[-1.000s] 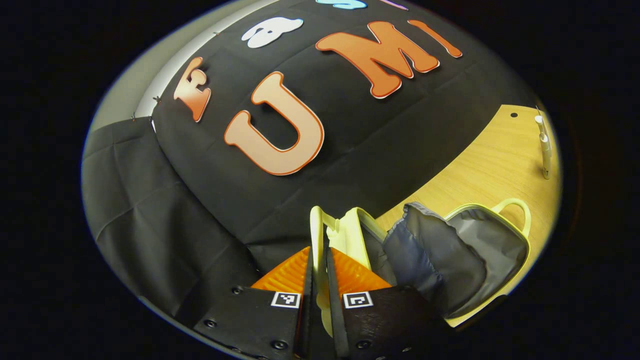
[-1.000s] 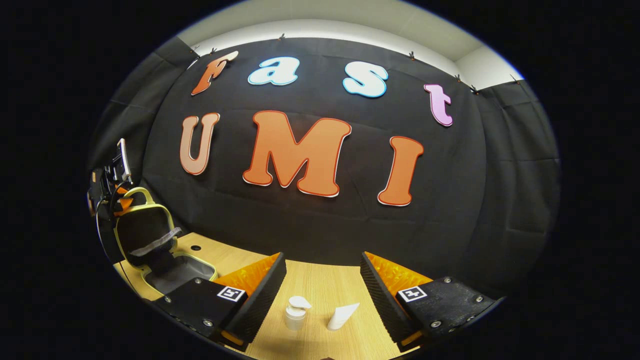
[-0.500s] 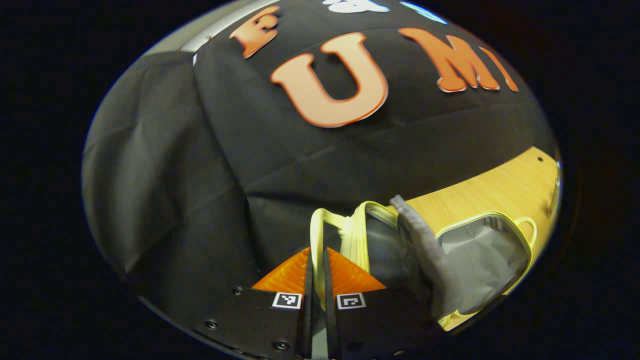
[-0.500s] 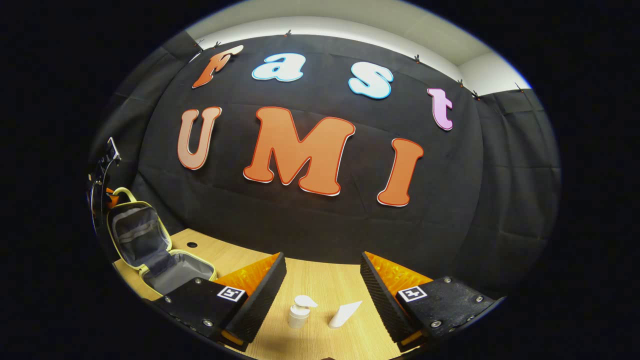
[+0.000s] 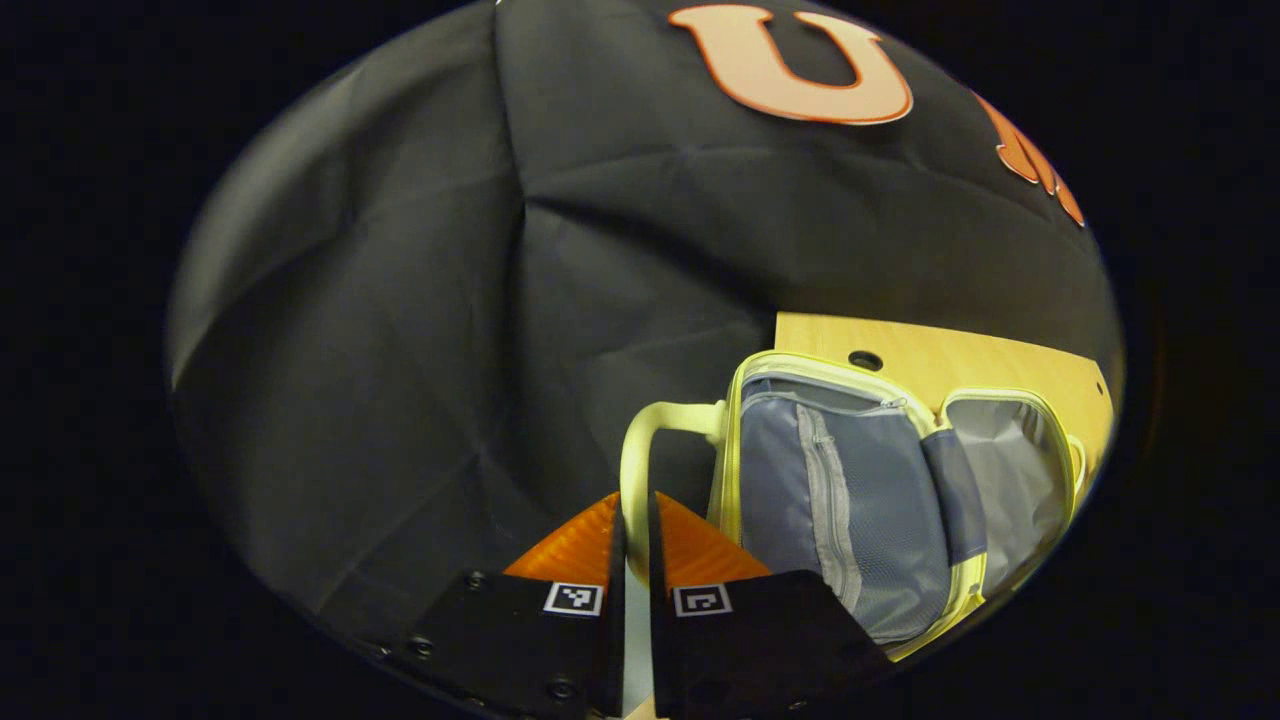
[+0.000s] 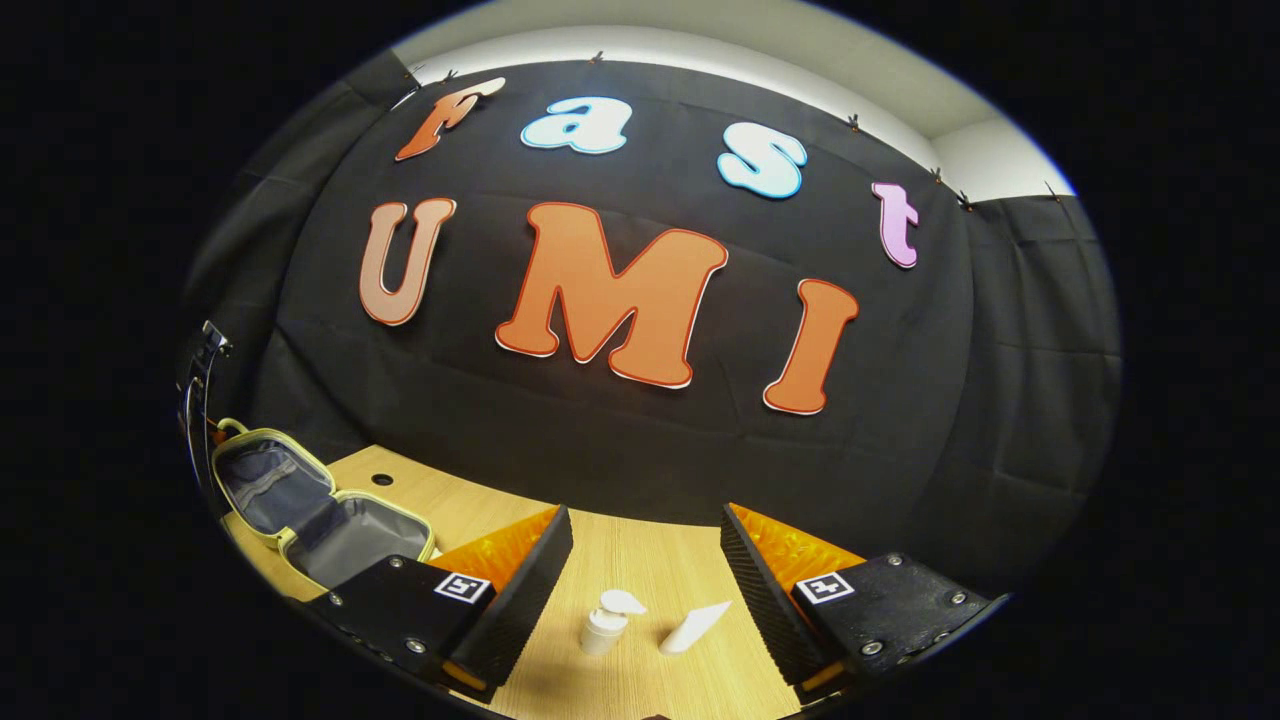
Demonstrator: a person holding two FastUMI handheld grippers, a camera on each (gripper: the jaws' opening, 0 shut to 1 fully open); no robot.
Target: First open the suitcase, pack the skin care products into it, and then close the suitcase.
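Observation:
The small suitcase (image 5: 850, 480) lies open on the wooden table (image 5: 960, 360), pale yellow outside and grey-lined inside, its lid half showing a zipped mesh pocket. My left gripper (image 5: 632, 530) is shut on the pale yellow handle (image 5: 650, 440) of that lid. In the right gripper view the open suitcase (image 6: 300, 505) sits at the far left of the table (image 6: 650, 560). My right gripper (image 6: 645, 560) hangs open above the table. Below and between its fingers stand a white pump bottle (image 6: 608, 625) and a white tube (image 6: 695, 628) lying on its side.
A round cable hole (image 6: 382, 479) sits in the tabletop just behind the suitcase. The black cloth wall closes the far side of the table. Part of the other gripper's frame (image 6: 200, 380) shows at the far left edge.
The left gripper has swung the lid over and down by its handle, so the suitcase now lies fully open. The right gripper has barely moved.

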